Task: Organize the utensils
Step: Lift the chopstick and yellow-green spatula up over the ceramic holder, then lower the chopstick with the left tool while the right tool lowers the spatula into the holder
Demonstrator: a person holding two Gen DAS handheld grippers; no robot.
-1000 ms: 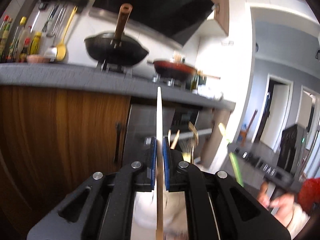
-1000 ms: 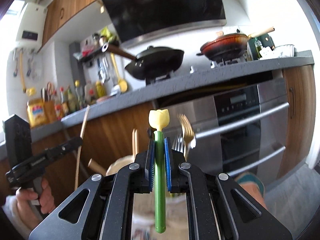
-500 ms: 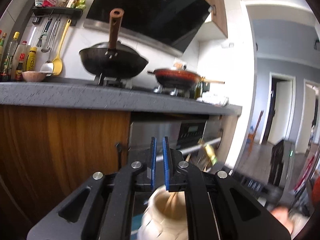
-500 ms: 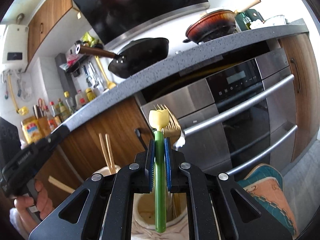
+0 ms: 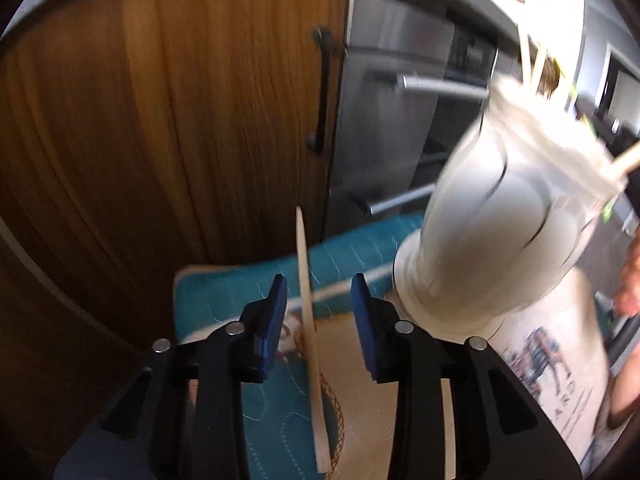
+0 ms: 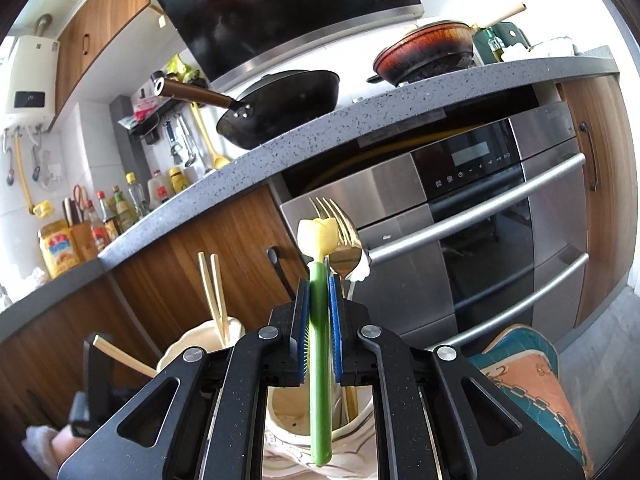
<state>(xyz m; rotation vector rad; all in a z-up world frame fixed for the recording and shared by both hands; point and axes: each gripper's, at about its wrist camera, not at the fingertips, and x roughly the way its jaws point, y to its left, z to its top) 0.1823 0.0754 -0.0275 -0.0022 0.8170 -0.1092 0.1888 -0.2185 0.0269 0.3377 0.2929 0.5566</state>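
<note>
The left gripper [image 5: 319, 312] stands partly open, its blue pads [image 5: 276, 312] spread well apart; its jaws have just been opening. A pale wooden chopstick [image 5: 310, 344] stands between them, and neither pad presses on it. Just to the right stands the cream holder [image 5: 496, 232], blurred, with more chopsticks poking from its mouth. Below lie a teal mat [image 5: 256, 288] and a printed cloth [image 5: 560, 360].

The right gripper [image 6: 319, 336] is narrow, its pads clamped on the green stem of a utensil [image 6: 319, 360] with a yellow tulip-shaped top. It stands upright over the holder [image 6: 200, 344], where two chopsticks [image 6: 214, 296] and a gold fork [image 6: 340, 236] also stick up. Behind are an oven [image 6: 480, 232] and a grey counter [image 6: 400, 108] with a black wok [image 6: 288, 104].

A second ago the left pads pinched a chopstick and the view took in the counter and stove; half a second ago they were nearly shut with nothing between them. Now the view has tipped down to the cabinet door [image 5: 180, 120] and the mat. The right grip on the green utensil is unchanged, though that view has sunk a little against the counter
</note>
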